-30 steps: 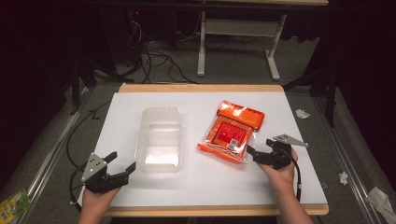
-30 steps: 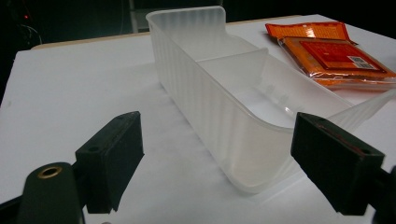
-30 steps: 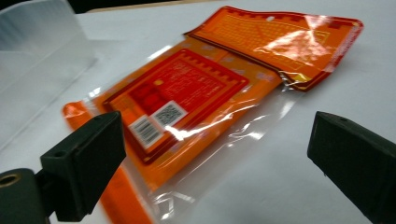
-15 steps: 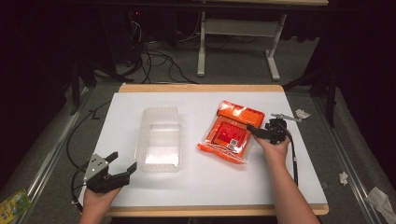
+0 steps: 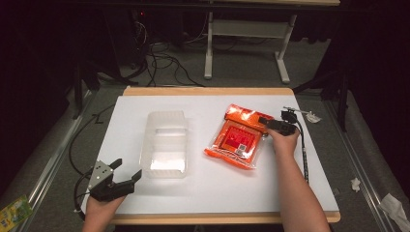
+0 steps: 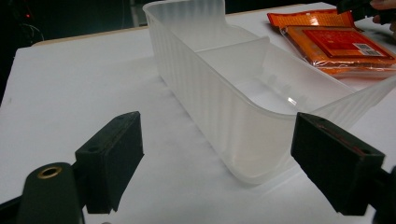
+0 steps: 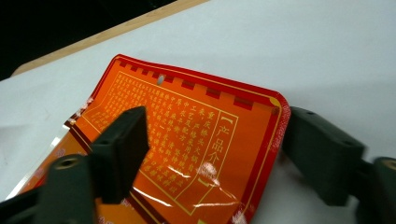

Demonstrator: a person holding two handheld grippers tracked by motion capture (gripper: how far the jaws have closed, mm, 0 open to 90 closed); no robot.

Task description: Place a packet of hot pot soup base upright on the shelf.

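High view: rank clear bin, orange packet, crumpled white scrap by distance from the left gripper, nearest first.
From the left gripper, at the table's near left corner:
1. Clear bin, just beyond it, left of centre.
2. Orange packet, right of centre, by the right gripper.
3. Crumpled white scrap, far right edge.

Work table in a dim room, high view.
A white table top [image 5: 145, 104] with a pale wooden edge [image 5: 208, 91] stands on a grey floor [image 5: 241, 72]. Behind it a white metal desk frame [image 5: 209, 48] rises, with black cables [image 5: 164, 63] tangled on the floor beside it. Crumpled paper scraps [image 5: 392, 205] lie at right, a green packet [image 5: 14, 210] at lower left. The surroundings fade into darkness.
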